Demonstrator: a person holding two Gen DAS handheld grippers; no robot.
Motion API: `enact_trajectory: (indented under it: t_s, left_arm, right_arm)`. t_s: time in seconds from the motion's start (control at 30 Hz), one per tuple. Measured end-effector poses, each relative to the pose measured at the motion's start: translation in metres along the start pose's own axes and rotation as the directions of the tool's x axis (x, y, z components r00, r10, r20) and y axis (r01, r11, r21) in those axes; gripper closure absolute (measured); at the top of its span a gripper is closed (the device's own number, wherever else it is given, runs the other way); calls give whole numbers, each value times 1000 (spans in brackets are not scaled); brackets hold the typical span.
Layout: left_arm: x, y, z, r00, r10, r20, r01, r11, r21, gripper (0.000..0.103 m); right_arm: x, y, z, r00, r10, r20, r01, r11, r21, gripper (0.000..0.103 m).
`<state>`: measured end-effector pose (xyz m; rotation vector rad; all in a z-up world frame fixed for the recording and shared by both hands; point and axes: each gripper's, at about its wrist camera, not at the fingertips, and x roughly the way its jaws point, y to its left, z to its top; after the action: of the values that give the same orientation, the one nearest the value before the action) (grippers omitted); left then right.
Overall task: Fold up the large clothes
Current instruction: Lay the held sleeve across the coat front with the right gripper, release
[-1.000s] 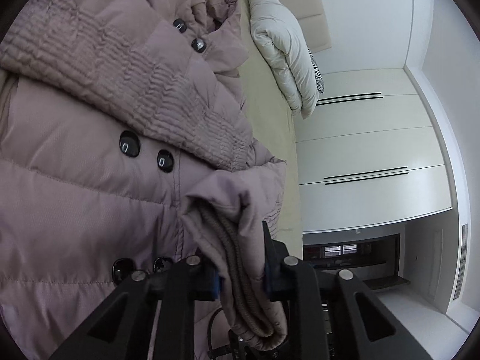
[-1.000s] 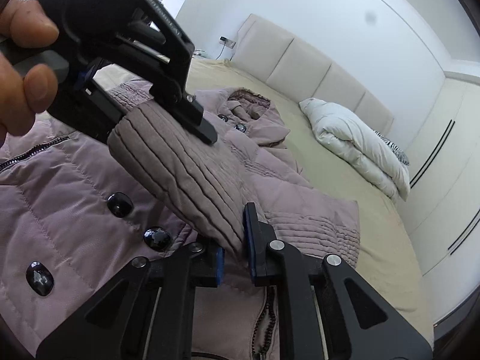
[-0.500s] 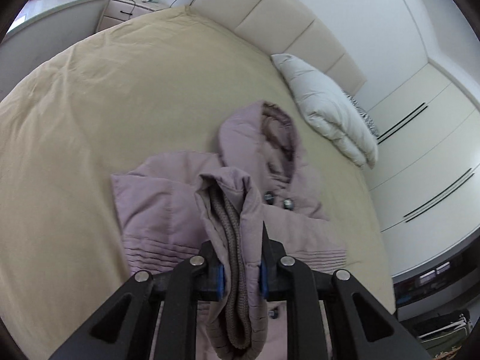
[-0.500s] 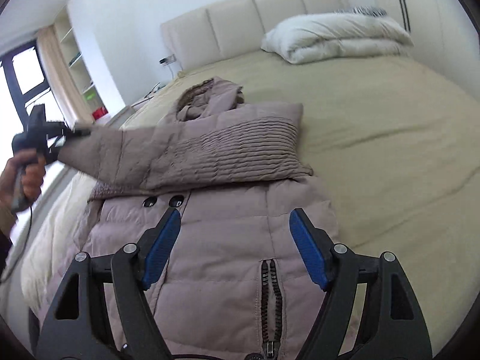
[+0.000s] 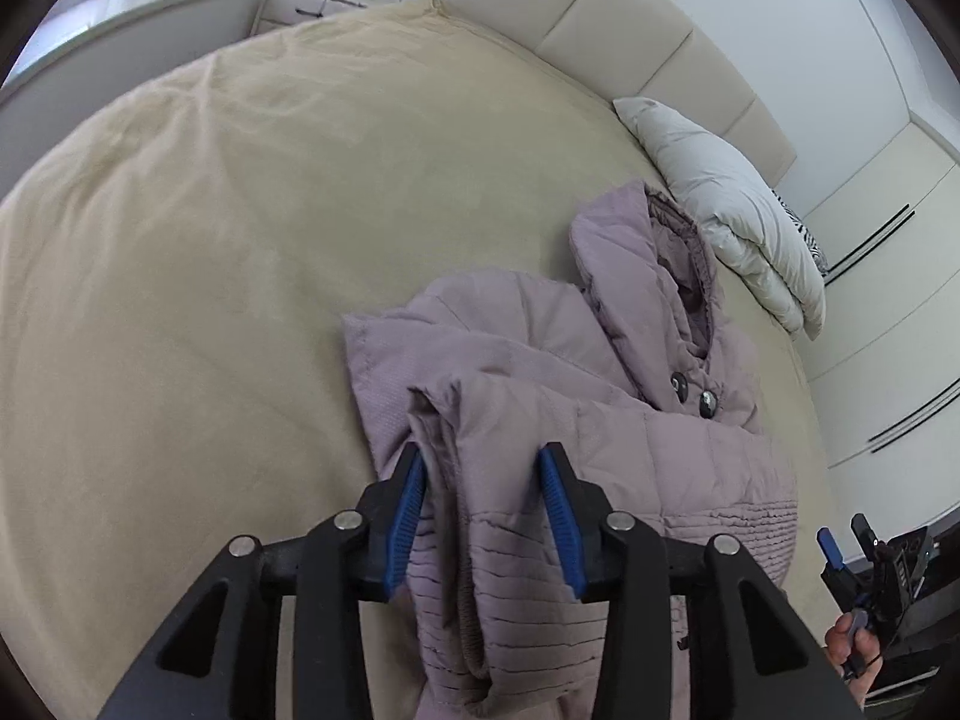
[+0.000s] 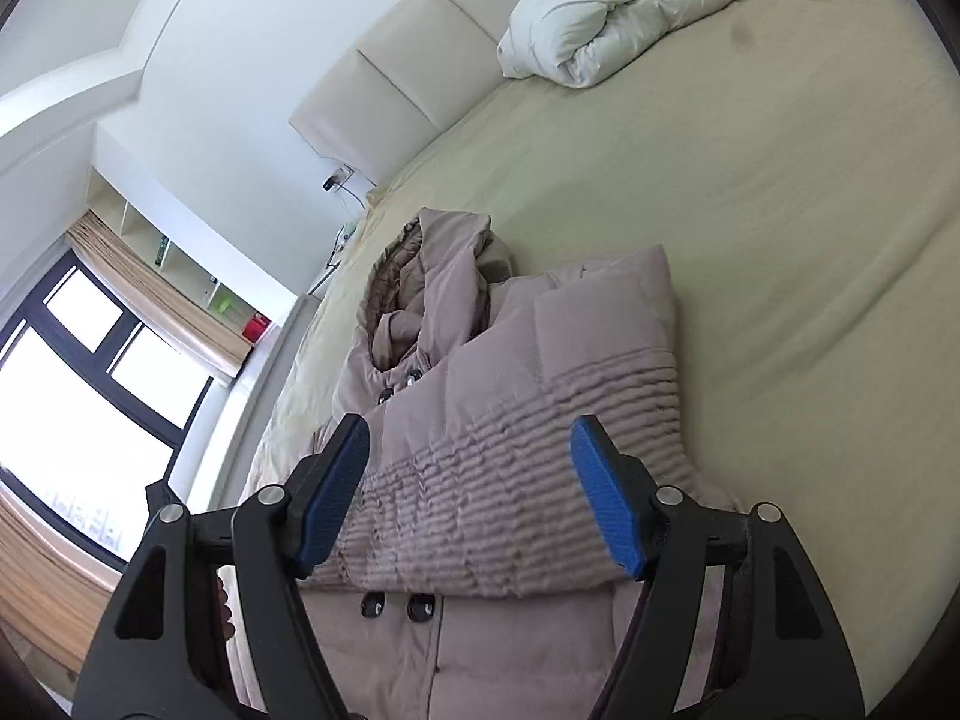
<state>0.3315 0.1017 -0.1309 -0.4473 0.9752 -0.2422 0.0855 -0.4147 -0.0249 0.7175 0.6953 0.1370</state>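
Observation:
A mauve padded hooded coat (image 5: 660, 432) lies front up on the bed, one ribbed-cuff sleeve (image 6: 540, 480) folded across its chest. The other sleeve (image 5: 480, 570) runs up between the fingers of my left gripper (image 5: 483, 480). Its jaws are opening: the left pad still brushes the fabric, the right pad stands clear of it. My right gripper (image 6: 468, 468) hovers over the folded sleeve with its jaws wide but closing, nothing between them. It also shows at the lower right of the left wrist view as the right gripper (image 5: 846, 534), held by a hand (image 5: 852, 642).
The beige bed (image 5: 210, 240) spreads wide around the coat. A white folded duvet (image 5: 732, 204) lies by the padded headboard (image 5: 630, 30). A nightstand (image 5: 312, 0) stands past the bed's far corner, wardrobe doors (image 5: 888, 300) at the right, a window (image 6: 90, 390) on the other side.
The right gripper let go of the folded sleeve, opened wide, drew back and rolled. The left gripper carried its sleeve over the coat, tipped downward, and its jaws have parted.

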Motion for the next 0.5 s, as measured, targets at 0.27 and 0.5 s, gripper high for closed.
enact_trajectory:
  t_s: [0.27,0.5]
  left_arm:
    - [-19,-74,-14,979,125,162,-168,944,284,60]
    - [47,-100,-38,978,171,123,-206,902,381,60]
  right_arm:
    - [87,-28,5,976,-202,-86,198,979,-55,67]
    - [70,12,4,963,-269,-27,259,947,-190,66]
